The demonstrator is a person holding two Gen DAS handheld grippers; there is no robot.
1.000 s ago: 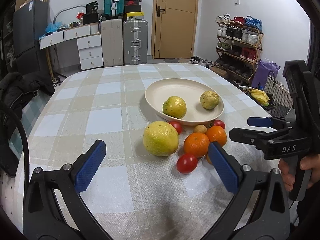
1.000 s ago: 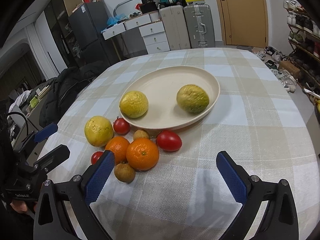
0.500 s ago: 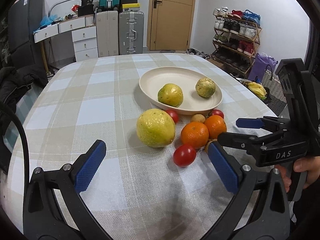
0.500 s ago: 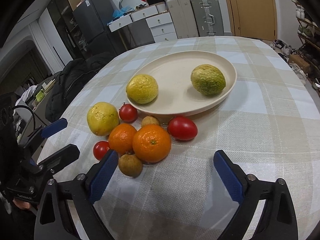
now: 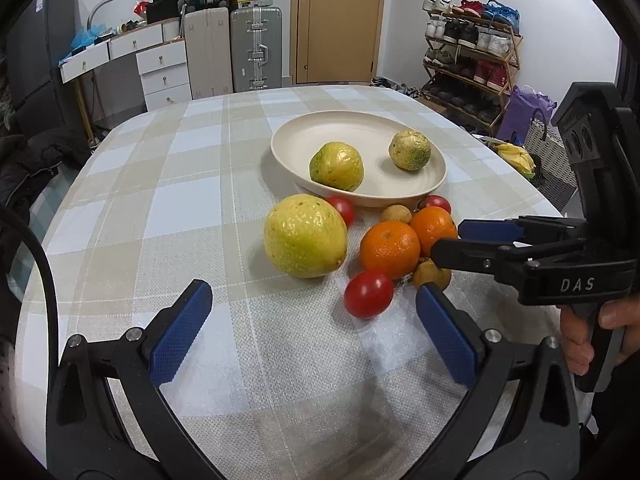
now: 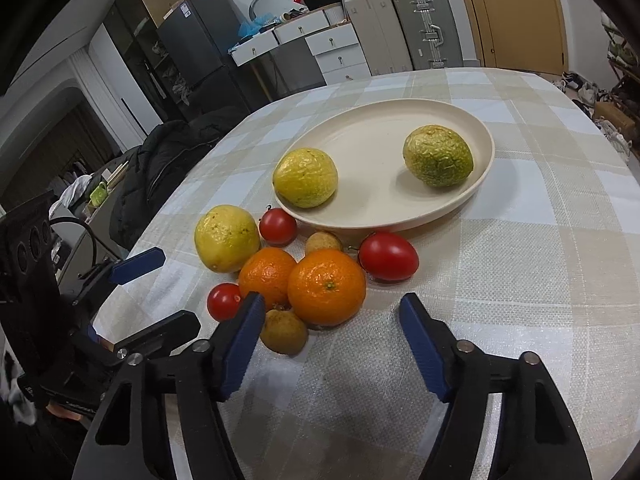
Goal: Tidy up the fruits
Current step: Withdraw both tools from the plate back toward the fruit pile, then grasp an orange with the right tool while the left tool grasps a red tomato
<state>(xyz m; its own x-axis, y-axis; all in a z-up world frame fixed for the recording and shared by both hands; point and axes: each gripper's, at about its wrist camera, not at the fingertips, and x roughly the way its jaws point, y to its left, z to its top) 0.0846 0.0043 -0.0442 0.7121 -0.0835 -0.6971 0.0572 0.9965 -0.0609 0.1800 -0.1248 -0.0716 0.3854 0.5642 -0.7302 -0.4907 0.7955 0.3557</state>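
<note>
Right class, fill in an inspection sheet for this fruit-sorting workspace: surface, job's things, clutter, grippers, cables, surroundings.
Surface: checked tablecloth covering the table.
Job's things: cream plate holding two yellow-green citrus fruits; beside it a large lemon, two oranges, three tomatoes, two small brown fruits.
Clutter: nothing seen.
Grippers: left gripper open, empty; right gripper open, around the nearest orange, not closed.
Cables: black cable at left edge.
Surroundings: suitcases, drawers, door, shoe rack.
</note>
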